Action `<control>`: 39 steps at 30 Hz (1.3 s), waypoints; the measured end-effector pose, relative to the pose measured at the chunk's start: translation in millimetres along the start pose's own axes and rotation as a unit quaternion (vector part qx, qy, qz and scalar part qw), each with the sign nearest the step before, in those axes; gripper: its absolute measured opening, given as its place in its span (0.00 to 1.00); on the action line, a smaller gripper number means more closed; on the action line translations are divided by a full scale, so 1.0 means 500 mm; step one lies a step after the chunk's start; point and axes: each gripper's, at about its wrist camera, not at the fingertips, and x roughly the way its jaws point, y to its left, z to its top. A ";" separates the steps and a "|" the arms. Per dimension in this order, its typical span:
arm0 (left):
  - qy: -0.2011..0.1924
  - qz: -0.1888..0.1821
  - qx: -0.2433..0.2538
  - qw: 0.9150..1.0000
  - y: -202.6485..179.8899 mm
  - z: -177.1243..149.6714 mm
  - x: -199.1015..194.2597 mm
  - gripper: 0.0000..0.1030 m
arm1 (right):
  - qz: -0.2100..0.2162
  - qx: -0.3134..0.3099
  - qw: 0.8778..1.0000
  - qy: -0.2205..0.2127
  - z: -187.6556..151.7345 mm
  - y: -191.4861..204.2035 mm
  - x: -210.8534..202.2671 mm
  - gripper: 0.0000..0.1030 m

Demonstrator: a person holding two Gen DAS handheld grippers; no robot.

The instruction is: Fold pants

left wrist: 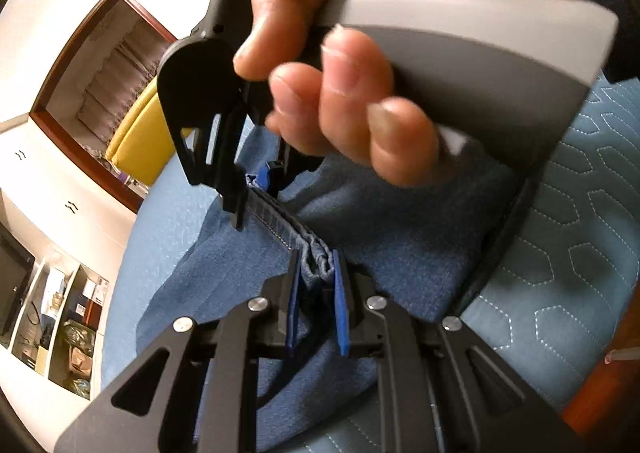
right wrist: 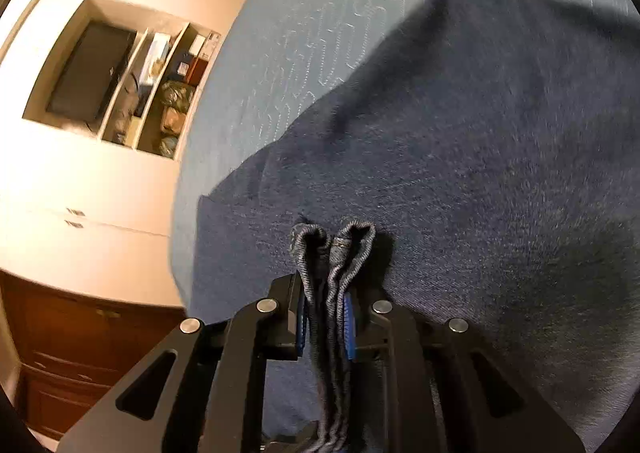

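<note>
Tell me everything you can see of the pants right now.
The pants are blue, soft denim-like cloth, spread over the light blue quilted cover. One doubled, stitched edge is lifted off the rest and stretched between the two tongs: the left tongs are shut on a bunched fold at one end, the right tongs on two folded layers at the other. The cloth below lies slack with soft creases; a square corner lies flat at the far side.

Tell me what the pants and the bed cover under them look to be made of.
The pants: a soft blue knit or brushed cotton, it seems, matte with a fuzzy nap; the doubled hem pinched in the left gripper shows ribbed stitching. The bed cover: a quilted light-blue fabric, smooth and matte, with pale stitched lines forming hexagons. The exact fibre cannot be told.
</note>
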 end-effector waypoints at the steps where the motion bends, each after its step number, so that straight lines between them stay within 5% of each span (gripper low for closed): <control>1: -0.002 0.001 0.001 1.000 -0.002 0.000 0.000 0.14 | 0.004 0.001 1.000 -0.005 0.000 -0.005 -0.010 0.15; 13: 0.001 0.001 0.025 1.000 -0.043 -0.006 0.001 0.15 | -0.031 0.008 0.999 -0.026 -0.024 -0.027 -0.019 0.13; 16: 0.002 0.002 0.013 1.000 -0.041 -0.004 -0.002 0.27 | -0.032 0.007 0.999 -0.029 -0.020 -0.015 -0.025 0.23; 19: -0.014 0.006 0.011 1.000 -0.041 -0.002 -0.021 0.57 | -0.066 0.003 0.997 -0.044 -0.012 -0.008 -0.044 0.33; 22: -0.035 -0.015 -0.026 0.999 -0.022 -0.005 -0.063 0.68 | -0.100 0.013 0.991 -0.090 -0.011 -0.013 -0.090 0.60; 25: -0.040 -0.023 -0.092 0.995 0.023 -0.024 -0.105 0.68 | -0.131 0.015 0.983 -0.124 -0.010 -0.009 -0.130 0.63; 28: -0.030 -0.050 -0.223 0.973 0.128 -0.105 -0.153 0.65 | -0.180 -0.020 0.969 -0.168 -0.032 0.039 -0.177 0.63; 31: -0.005 -0.036 -0.327 0.944 0.234 -0.197 -0.162 0.30 | -0.275 -0.144 0.931 -0.192 -0.103 0.162 -0.145 0.63; 34: 0.026 -0.027 -0.376 0.926 0.343 -0.274 -0.120 0.19 | -0.330 -0.215 0.895 -0.211 -0.176 0.222 -0.075 0.62; 37: 0.052 -0.074 -0.366 0.926 0.427 -0.296 -0.049 0.19 | -0.341 -0.206 0.901 -0.174 -0.204 0.214 -0.010 0.61; 39: 0.050 -0.095 -0.340 0.934 0.458 -0.293 0.005 0.19 | -0.371 -0.206 0.892 -0.157 -0.214 0.192 0.026 0.59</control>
